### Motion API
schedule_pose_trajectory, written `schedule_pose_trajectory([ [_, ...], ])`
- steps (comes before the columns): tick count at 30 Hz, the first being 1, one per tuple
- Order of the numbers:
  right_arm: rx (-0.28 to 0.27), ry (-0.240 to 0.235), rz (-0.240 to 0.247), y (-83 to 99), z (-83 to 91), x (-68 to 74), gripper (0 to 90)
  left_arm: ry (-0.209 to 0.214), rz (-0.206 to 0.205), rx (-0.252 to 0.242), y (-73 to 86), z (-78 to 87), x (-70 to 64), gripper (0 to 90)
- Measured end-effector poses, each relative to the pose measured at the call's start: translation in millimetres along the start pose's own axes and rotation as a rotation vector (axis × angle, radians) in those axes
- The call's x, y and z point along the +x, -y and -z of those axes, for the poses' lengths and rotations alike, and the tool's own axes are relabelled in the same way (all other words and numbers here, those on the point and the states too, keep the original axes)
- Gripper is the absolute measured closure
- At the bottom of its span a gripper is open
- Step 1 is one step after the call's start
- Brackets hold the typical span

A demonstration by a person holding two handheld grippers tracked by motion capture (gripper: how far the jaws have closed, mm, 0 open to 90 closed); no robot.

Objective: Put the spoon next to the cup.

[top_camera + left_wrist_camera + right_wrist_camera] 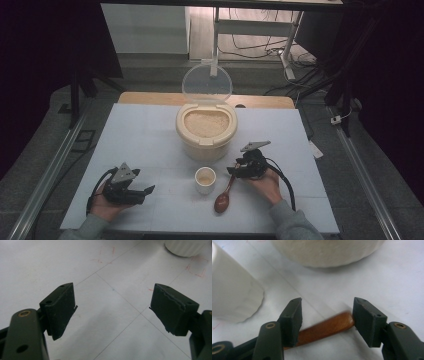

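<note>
Right gripper view showed the right hand-held gripper point(327, 312) spread apart, the wooden spoon point(325, 328) handle lying between its jaws, ungripped; the left hand-held gripper point(112, 305) gaped wide over bare surface point(50, 265).

Black two-jaw tools point(147, 190) point(231, 170), brass pivot screws, grey triangular plates, black cables, grey sleeves.

Wooden spoon point(224, 196) lies flat on the white surface point(150, 135) — glossy reddish-brown, bowl end toward the person, handle angled up and away just beside the small white cup point(205, 180), its tip between the right gripper point(239, 170)'s parted jaws.
</note>
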State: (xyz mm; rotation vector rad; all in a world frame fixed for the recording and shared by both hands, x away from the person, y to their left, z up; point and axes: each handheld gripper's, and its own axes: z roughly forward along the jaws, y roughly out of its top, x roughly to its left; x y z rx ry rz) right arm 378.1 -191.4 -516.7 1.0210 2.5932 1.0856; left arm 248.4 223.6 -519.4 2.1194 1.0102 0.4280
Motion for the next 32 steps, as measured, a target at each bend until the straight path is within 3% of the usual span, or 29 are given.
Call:
schedule_pose_trajectory([
  [3, -0.063, 0.037, 0.004, 1.6, 9.7, -1.2, 38.2, -0.001, -0.002, -0.003, -0.1, 0.6, -0.4, 19.7],
  [11, -0.169, 0.034, 0.074, 25.3, 50.8, 3.7, 41.6, 0.001, 0.003, -0.006, -0.4, 0.7, -0.6, 19.7],
  [18, -0.177, 0.02, 0.072, 52.2, 77.3, 0.1, 41.5, 0.0, 0.014, -0.012, -0.7, 1.0, 0.0, 19.5],
  [24, -0.194, 0.035, 0.066, 71.5, 96.4, -3.8, 41.4, 0.001, 0.02, -0.017, -0.9, 1.5, 0.1, 19.3],
  [32, -0.189, 0.044, 0.07, 81.2, 102.3, -7.5, 41.3, 0.003, 0.018, -0.018, -1.2, 1.3, -0.2, 19.3],
])
